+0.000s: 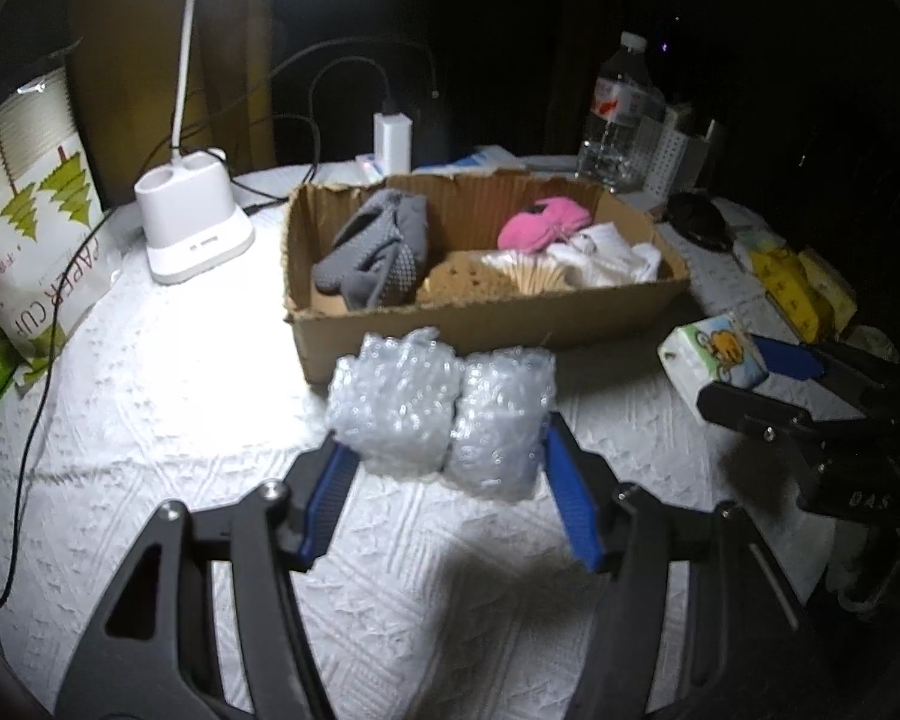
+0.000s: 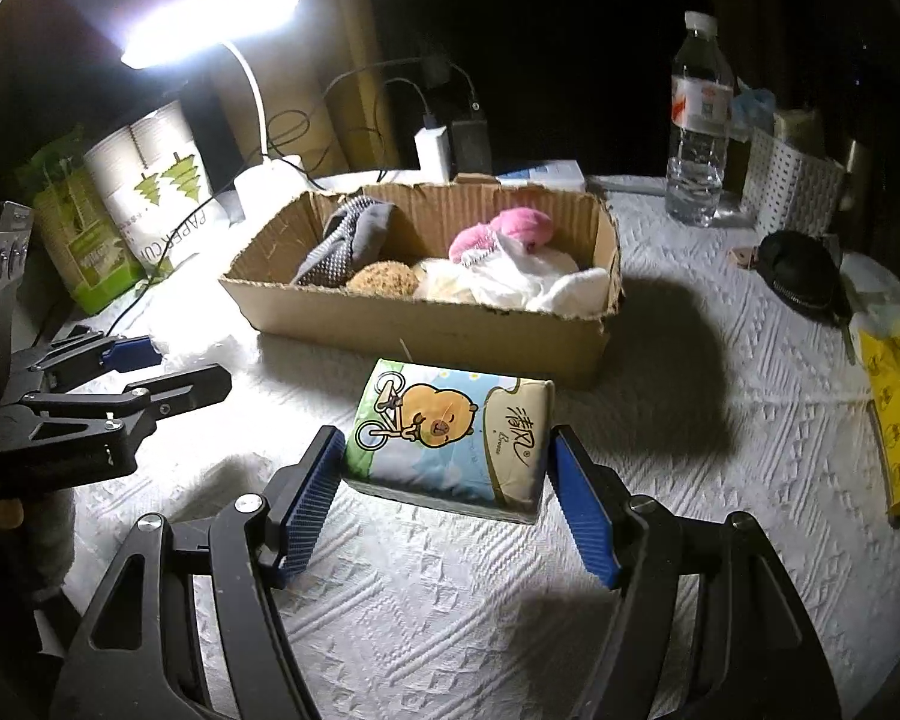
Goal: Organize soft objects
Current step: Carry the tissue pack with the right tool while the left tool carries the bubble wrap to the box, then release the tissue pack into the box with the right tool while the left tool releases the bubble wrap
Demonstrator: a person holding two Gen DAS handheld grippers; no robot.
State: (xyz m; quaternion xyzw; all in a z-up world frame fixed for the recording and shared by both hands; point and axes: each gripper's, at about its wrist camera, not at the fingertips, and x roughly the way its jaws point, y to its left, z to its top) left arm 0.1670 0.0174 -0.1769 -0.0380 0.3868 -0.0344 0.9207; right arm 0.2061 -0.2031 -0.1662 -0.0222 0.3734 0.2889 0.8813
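The cardboard box (image 1: pixel 486 324) sits past both tools, already holding soft things. The left tool (image 1: pixel 444 468) squeezes a bubble wrap bundle (image 1: pixel 441 408), likely to drop it in. The right tool (image 2: pixel 444 480) grips a tissue pack (image 2: pixel 450 426).

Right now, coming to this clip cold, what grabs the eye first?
The bubble wrap clamped in the left gripper, held above the tablecloth in front of the box. Next, the tissue pack with its cartoon bear, pinched in the right gripper. Behind both, the box already holds a grey cloth on its left and a pink item on its right, under the glaring lamp.
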